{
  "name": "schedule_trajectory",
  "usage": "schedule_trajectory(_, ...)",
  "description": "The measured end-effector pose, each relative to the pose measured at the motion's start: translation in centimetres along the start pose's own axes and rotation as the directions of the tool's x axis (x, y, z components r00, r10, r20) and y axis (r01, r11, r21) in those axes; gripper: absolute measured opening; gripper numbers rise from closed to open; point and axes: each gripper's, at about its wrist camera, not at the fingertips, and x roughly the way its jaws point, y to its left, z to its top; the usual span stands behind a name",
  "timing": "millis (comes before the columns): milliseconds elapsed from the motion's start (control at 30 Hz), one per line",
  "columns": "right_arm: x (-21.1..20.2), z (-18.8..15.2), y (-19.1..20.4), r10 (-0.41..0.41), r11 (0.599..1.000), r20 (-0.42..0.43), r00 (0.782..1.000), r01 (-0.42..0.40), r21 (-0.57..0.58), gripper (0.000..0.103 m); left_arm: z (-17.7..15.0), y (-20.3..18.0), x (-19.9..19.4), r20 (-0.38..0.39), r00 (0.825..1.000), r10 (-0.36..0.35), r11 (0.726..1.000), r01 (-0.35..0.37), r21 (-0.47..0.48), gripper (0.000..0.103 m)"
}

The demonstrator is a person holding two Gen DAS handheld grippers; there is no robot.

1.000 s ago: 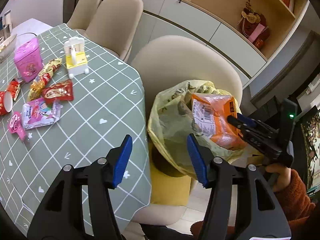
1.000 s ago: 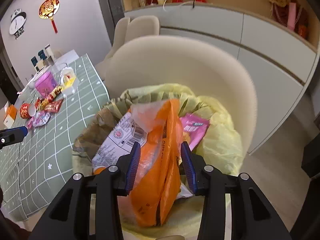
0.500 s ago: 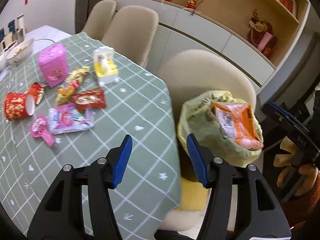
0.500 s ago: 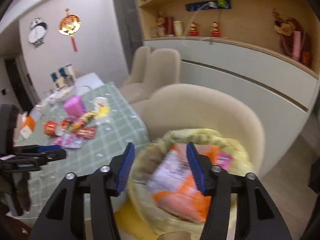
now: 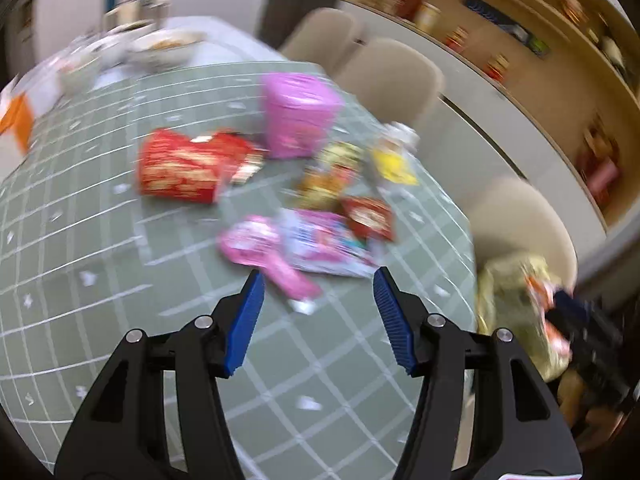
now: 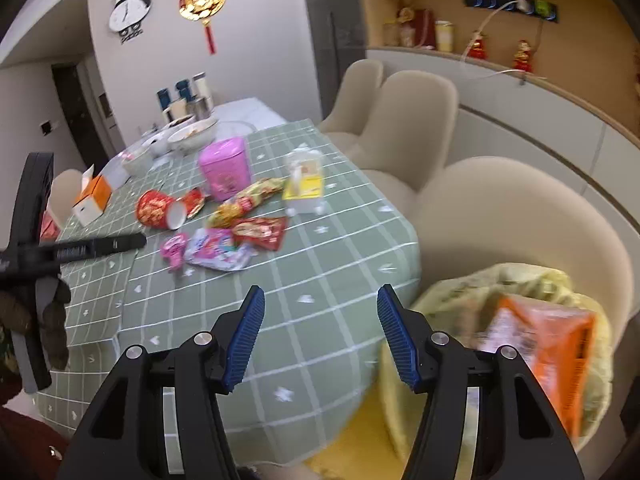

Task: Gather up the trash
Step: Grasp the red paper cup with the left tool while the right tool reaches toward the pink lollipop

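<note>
Snack wrappers (image 6: 236, 236) lay clustered on the green checked table (image 6: 320, 288), just in front of a pink tin (image 6: 226, 168); the yellow trash bag (image 6: 520, 292) sat beside that table. Left gripper (image 5: 318, 316) and right gripper (image 6: 320, 336) hung over it, jaws apart, empty

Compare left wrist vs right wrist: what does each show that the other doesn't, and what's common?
Left wrist only: nothing clear, since the view is blurred.

Right wrist only: the panda clock, the red-gold wall ornament, and the left gripper seen from the side.

Both: the green checked table, pink tin, red cup, snack wrappers and yellow trash bag.
</note>
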Motion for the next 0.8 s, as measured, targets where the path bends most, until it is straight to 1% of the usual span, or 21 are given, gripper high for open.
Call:
schedule_trajectory(100,1.3,0.1,1.8,-0.036,0.999,-0.010,0.999,0.036,0.005,0.056,1.2,4.0,0.5,-0.015,1.000,-0.004,0.991,0.002,-0.135,0.055)
schedule_trajectory(133,1.5,0.0,2.2,-0.045,0.999,-0.016,0.999,0.045,0.009,0.056,1.6,5.0,0.9,-0.023,1.000,-0.011,0.984,0.007,-0.180,0.055)
schedule_trajectory(200,2.2,0.0,2.6,-0.048,0.999,-0.036,0.998,0.049,0.023,0.056,2.7,7.2,1.9,-0.028,1.000,-0.013,0.959,0.004,-0.284,0.060)
schedule_trajectory(233,2.5,0.0,3.0,-0.045,0.998,-0.047,0.998,0.046,0.031,0.056,3.5,8.4,2.7,-0.032,0.999,0.000,0.938,-0.011,-0.347,0.060)
schedule_trajectory(267,2.7,-0.1,3.2,-0.043,0.998,-0.055,0.998,0.045,0.034,0.056,3.8,9.3,3.2,-0.032,0.999,0.005,0.921,-0.017,-0.390,0.060)
schedule_trajectory(300,2.9,-0.2,3.5,-0.043,0.998,-0.066,0.997,0.046,0.032,0.056,4.4,10.4,4.0,-0.024,1.000,0.002,0.890,-0.013,-0.456,0.061)
schedule_trajectory(400,3.6,-0.8,3.9,-0.062,0.998,-0.096,0.993,0.063,0.010,0.056,5.9,12.2,6.1,-0.015,1.000,0.003,0.832,-0.011,-0.554,0.062)
schedule_trajectory(433,3.9,-1.0,3.9,-0.068,0.998,-0.107,0.992,0.069,0.005,0.056,6.6,12.6,7.0,-0.011,1.000,0.010,0.821,-0.014,-0.571,0.062)
schedule_trajectory(500,4.4,-1.3,3.8,-0.079,0.997,-0.125,0.989,0.080,0.002,0.056,7.4,12.8,8.2,-0.027,0.998,0.057,0.827,-0.062,-0.558,0.063)
schedule_trajectory(533,4.7,-1.5,3.7,-0.085,0.996,-0.132,0.988,0.086,0.003,0.056,7.9,12.9,8.8,-0.024,0.997,0.071,0.829,-0.072,-0.554,0.065)
schedule_trajectory(633,5.9,-1.6,3.5,-0.088,0.996,-0.147,0.985,0.090,0.004,0.056,9.0,13.4,9.9,-0.035,0.997,0.073,0.837,-0.081,-0.542,0.065)
schedule_trajectory(733,7.3,-1.5,4.2,-0.058,0.998,-0.162,0.985,0.058,-0.006,0.056,9.5,14.0,10.8,-0.061,0.997,0.047,0.845,-0.072,-0.530,0.065)
schedule_trajectory(767,7.7,-1.4,4.4,-0.052,0.999,-0.165,0.985,0.051,-0.014,0.056,9.7,14.3,11.3,-0.078,0.997,0.017,0.849,-0.056,-0.525,0.065)
schedule_trajectory(800,8.1,-1.3,4.8,-0.047,0.999,-0.169,0.985,0.043,-0.024,0.056,9.8,14.4,11.7,-0.089,0.996,0.002,0.853,-0.048,-0.520,0.062)
